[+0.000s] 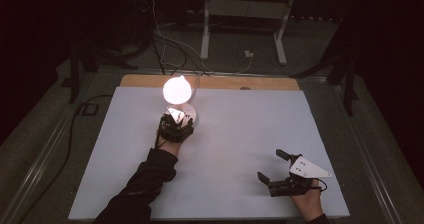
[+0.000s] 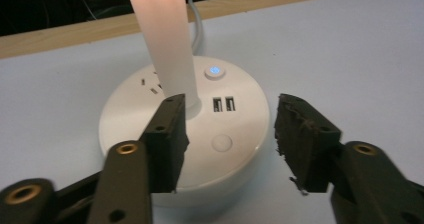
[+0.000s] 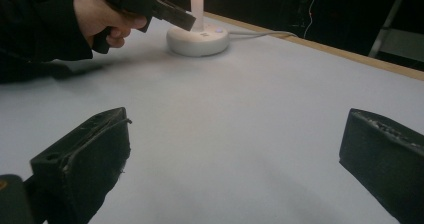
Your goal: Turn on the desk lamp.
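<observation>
White plastic makes up the round lamp base [image 2: 185,134], which sits on the pale worktop [image 1: 240,149] toward its far left, near the wooden edge strip [image 1: 210,82]. From the base rises a glowing stem [image 2: 162,39], and in the high view we see the lit lamp head [image 1: 177,88] shining brightly above it. On the top face of the base we count 2 USB ports [image 2: 224,104], 1 small button with a blue light [image 2: 214,71], 1 plain round button [image 2: 221,143] nearer the front, and socket slots [image 2: 150,81] to the left of the stem.

We see the left claw [image 2: 227,139] hovering just over the front of the base with its jaws apart; nothing is pinched between them, and the plain round button lies in the gap. One jaw overlaps the foot of the stem in the left gripper view, but we cannot tell whether it touches.

The right claw [image 1: 272,165] rests well apart from the lamp, near the front right of the worktop, with its jaws spread wide and only bare worktop between them. In the right gripper view we see the person's left hand [image 3: 102,16] holding its gripper beside the base.
</observation>
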The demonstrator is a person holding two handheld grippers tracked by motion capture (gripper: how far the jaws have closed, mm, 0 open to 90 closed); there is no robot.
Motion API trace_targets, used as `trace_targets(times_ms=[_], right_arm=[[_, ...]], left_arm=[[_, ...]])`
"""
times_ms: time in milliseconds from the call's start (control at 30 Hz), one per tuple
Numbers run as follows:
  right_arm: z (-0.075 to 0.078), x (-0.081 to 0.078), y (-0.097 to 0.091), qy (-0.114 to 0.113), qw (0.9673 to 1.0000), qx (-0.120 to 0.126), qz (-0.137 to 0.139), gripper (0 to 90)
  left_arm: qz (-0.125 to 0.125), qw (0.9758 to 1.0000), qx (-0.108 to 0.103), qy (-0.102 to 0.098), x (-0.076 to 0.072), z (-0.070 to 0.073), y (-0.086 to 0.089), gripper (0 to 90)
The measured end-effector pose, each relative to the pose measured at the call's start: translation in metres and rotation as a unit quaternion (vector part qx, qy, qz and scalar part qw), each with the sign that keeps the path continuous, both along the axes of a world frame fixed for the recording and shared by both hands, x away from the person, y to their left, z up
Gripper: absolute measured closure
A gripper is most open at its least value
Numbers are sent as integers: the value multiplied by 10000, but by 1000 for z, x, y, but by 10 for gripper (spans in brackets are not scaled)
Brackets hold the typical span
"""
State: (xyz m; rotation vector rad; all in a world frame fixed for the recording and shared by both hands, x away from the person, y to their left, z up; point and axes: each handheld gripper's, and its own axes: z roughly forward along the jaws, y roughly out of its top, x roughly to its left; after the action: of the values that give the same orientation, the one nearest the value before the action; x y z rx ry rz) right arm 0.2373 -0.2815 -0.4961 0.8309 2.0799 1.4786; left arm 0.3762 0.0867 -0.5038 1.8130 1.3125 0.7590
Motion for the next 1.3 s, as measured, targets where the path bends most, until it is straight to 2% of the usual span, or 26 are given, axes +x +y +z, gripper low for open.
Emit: trace_targets(times_ms=[67, 100, 133, 167, 200, 267, 300, 333, 600, 800, 967, 1067, 1100, 1233, 1300], right_arm=[[0, 0, 0, -1, 10000, -2, 0, 0], [0, 0, 0, -1, 10000, -2, -2, 0], [0, 0, 0, -1, 10000, -2, -2, 0], [0, 0, 0, -5, 10000, -2, 1, 0], [0, 0, 0, -5, 10000, -2, 3, 0], [0, 0, 0, -4, 10000, -3, 3, 0], [0, 0, 0, -4, 10000, -3, 3, 0], [0, 0, 0, 0, 10000, 0, 1, 0], [-2, 2, 0, 42, 10000, 30, 0, 0], [-3, 3, -1, 52, 10000, 35, 3, 0], [-3, 3, 0, 56, 10000, 19, 10, 0], [-3, 3, 1, 51, 10000, 5, 17, 0], [-2, 2, 1, 33, 10000, -7, 21, 0], [-1, 1, 2, 34, 10000, 8, 19, 0], [-1, 1, 2, 28, 10000, -6, 22, 0]], left_arm=[[2, 10000, 9, 28, 0, 0, 0, 369], [14, 10000, 12, 82, 1, 0, 0, 297], [58, 9999, 10, 148, 2, 0, -1, 297], [76, 9998, 2, 201, 2, 0, -1, 188], [70, 9997, 6, 255, 3, -1, -1, 144], [38, 9993, -80, 376, 3, -1, 0, 84], [-14, 9990, -94, 433, 4, -1, 0, 84], [-38, 9988, -100, 479, 4, -1, 0, 36], [-176, 9984, -195, 494, 0, 4, 2, 4], [-417, 9974, -284, 505, -5, 11, 6, 4], [-798, 9941, -417, 611, -12, 20, 14, 4], [-1132, 9896, -549, 701, -19, 26, 22, 4], [-1132, 9896, -549, 701, -19, 26, 22, 4], [-1288, 9865, -669, 755, -25, 30, 30, 4], [-1340, 9859, -657, 756, -27, 32, 34, 4]])
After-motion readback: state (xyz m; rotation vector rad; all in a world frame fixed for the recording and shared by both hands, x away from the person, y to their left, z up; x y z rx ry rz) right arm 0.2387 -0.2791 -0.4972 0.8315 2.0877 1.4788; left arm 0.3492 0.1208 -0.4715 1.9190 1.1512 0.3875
